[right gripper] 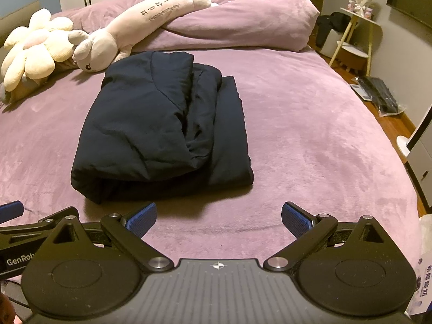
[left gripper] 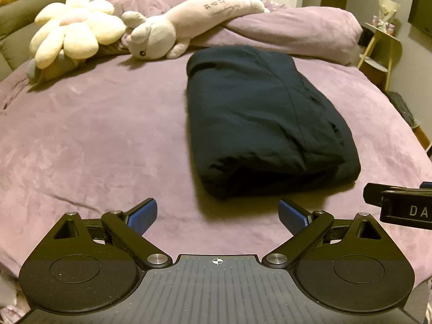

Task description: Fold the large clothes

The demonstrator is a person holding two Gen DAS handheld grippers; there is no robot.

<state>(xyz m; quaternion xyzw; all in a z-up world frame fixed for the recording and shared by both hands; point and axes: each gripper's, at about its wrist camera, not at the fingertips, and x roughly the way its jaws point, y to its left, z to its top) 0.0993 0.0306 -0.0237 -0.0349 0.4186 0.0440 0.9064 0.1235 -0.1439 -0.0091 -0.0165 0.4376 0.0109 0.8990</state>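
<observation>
A dark navy garment (left gripper: 259,118) lies folded into a thick rectangular bundle on the purple bed (left gripper: 94,135); in the right wrist view the garment (right gripper: 162,129) shows stacked layers along its right side. My left gripper (left gripper: 217,216) hovers open just in front of the bundle's near edge, nothing between its blue pads. My right gripper (right gripper: 218,220) is open too, near the bundle's front right corner and apart from it. Each gripper's side shows at the edge of the other's view.
A flower-shaped cushion (left gripper: 73,27) and a long plush animal (left gripper: 172,24) lie at the back left. A rumpled purple duvet (left gripper: 297,29) lies behind the garment. A side table (right gripper: 356,35) and floor clutter (right gripper: 378,94) stand right of the bed.
</observation>
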